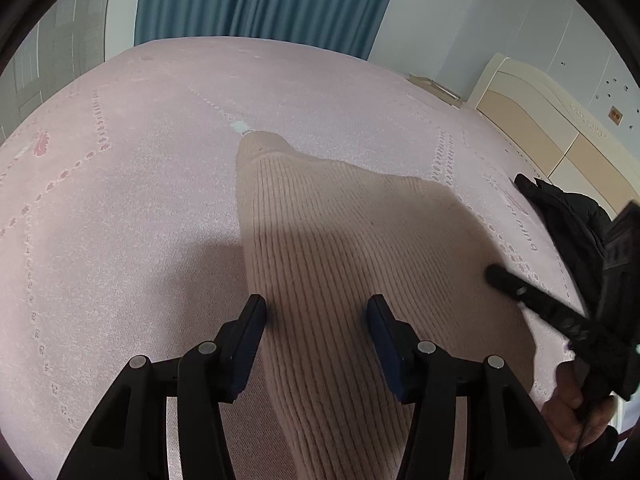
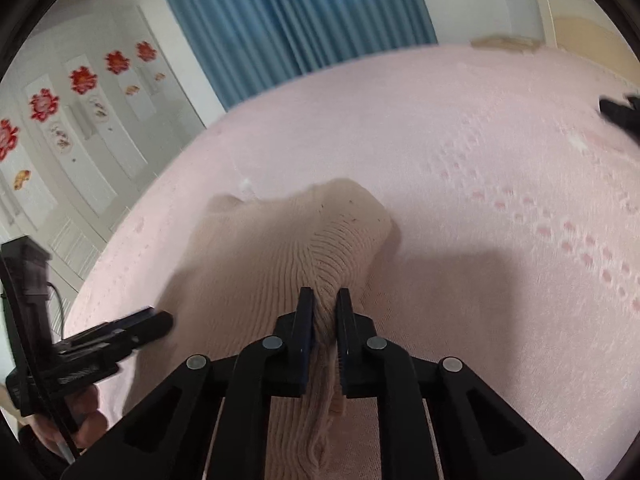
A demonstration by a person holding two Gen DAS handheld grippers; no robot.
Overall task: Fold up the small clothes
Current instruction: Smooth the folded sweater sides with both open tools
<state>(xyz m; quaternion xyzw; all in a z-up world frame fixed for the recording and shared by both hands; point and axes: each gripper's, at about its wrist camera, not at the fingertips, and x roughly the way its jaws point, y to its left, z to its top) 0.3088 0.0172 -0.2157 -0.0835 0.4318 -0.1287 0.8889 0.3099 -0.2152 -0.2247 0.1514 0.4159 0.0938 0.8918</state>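
The left claw (image 1: 316, 312) stands spread, its two dark pads apart over the near part of a beige ribbed knit garment (image 1: 320, 232), which lies between and ahead of them on a pink bed cover (image 1: 120, 208); whether the pads touch the knit cannot be told. Ahead of this claw the garment narrows to a rounded end near a small white tag (image 1: 239, 126), and beyond that the bed cover runs bare to its far edge below a blue curtain (image 1: 256, 0). To the claw's left the cover is open and flat, marked only by rows of small printed shapes. To its right the garment's edge curves away, and past it sit a black bundle of cloth (image 1: 560, 208) and a cream headboard (image 1: 532, 120) at the bed's boundary. The right claw (image 2: 325, 312) is pinching a bunched ridge of the same garment (image 2: 280, 248), its pads pressed close with the gathered knit rising between them and trailing back under the claw. Ahead of the right claw the knit spreads out and ends in a humped fold; to its right lies a wide stretch of bare pink cover. The left claw shows at its left, near the garment's side edge, held by a hand (image 2: 80, 416).
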